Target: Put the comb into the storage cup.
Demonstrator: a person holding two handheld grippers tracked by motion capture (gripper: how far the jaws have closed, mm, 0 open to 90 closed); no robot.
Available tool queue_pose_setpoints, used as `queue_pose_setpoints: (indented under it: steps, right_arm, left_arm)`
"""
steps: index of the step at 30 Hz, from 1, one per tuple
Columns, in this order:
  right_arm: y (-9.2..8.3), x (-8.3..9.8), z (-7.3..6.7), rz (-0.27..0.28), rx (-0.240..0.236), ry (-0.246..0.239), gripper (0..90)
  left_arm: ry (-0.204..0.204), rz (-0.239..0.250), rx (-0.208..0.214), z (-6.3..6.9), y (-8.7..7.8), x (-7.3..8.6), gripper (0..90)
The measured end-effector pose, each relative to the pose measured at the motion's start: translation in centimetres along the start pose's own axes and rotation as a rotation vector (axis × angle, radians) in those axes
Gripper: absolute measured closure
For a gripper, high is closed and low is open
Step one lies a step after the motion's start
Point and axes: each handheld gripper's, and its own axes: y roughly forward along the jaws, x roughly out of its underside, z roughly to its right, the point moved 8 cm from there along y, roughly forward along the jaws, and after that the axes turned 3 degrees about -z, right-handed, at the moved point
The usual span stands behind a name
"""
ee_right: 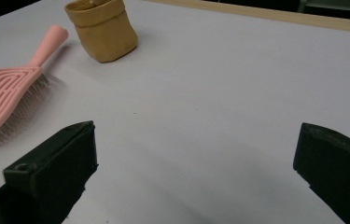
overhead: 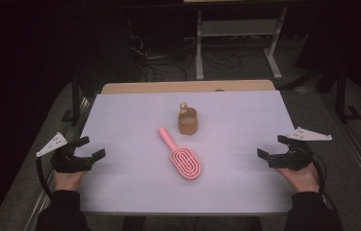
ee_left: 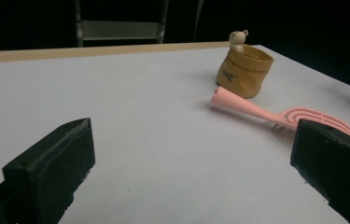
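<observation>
A pink hairbrush (overhead: 182, 155) lies flat near the middle of the white table (overhead: 245, 115), bristles down, its handle pointing toward a small tan bag-shaped pot (overhead: 187, 121) just behind it. A tiny bear figure (overhead: 184, 106) peeks over the pot's rim. My left gripper (overhead: 94, 147) rests at the table's left edge, open and empty. My right gripper (overhead: 273, 146) rests at the right edge, also open with nothing between its jaws. From the left gripper view the hairbrush (ee_left: 275, 115) and pot (ee_left: 245, 70) lie ahead to the right; from the right gripper view the hairbrush (ee_right: 9, 88) and pot (ee_right: 102, 29) lie ahead to the left.
A bare wooden strip (overhead: 187, 86) runs along the table's far edge. Beyond it are a dark floor with cables (overhead: 168, 62) and the white legs of a frame (overhead: 238, 43). Wide bare tabletop separates each gripper from the brush.
</observation>
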Motion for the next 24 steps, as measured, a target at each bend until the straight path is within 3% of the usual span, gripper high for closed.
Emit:
queue_pose_setpoints:
  steps: [17,24]
  right_arm:
    - [-0.7,0.1,0.0,0.023,-0.011,0.019,0.0]
    - [-1.1,-0.1,0.0,0.042,-0.021,0.027,0.0]
  left_arm:
    - [-0.02,0.033,0.013,0.0,-0.7,-0.5,0.0]
    - [0.001,0.017,0.01,0.7,-0.9,-0.7,0.0]
